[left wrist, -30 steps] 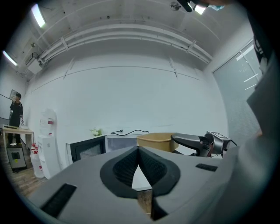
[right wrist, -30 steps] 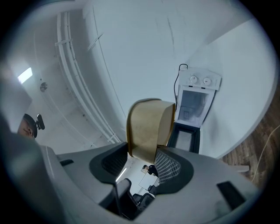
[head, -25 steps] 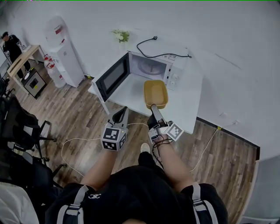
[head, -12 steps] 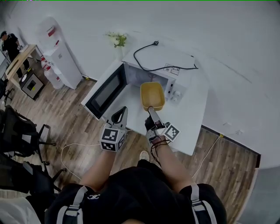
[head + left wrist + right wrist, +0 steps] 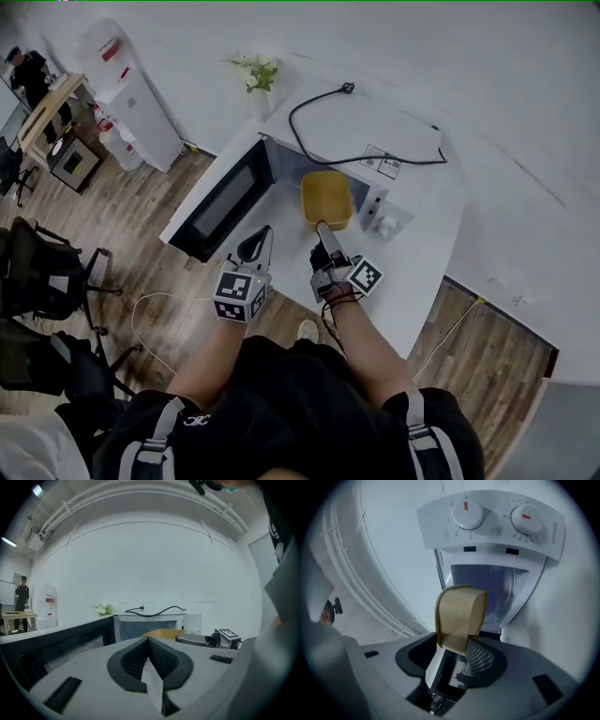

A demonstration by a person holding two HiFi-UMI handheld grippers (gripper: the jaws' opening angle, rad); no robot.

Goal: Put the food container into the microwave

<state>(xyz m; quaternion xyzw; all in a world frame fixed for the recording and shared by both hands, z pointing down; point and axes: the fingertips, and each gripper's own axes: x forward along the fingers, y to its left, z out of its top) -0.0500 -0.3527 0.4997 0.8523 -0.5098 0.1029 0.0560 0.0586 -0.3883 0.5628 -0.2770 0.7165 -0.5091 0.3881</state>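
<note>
Right gripper, fingers pinching the near rim of the food container, carried level just ahead of the fingertips at the mouth of the microwave; gripped by one edge, probably to keep the fingers clear of the cavity. Nothing visible inside the yellow container; cavity beyond it apparently bare. Door swung wide to the left of the fingers, freeing the path. Left gripper idle, fingers pressed together on nothing, above the counter
</note>
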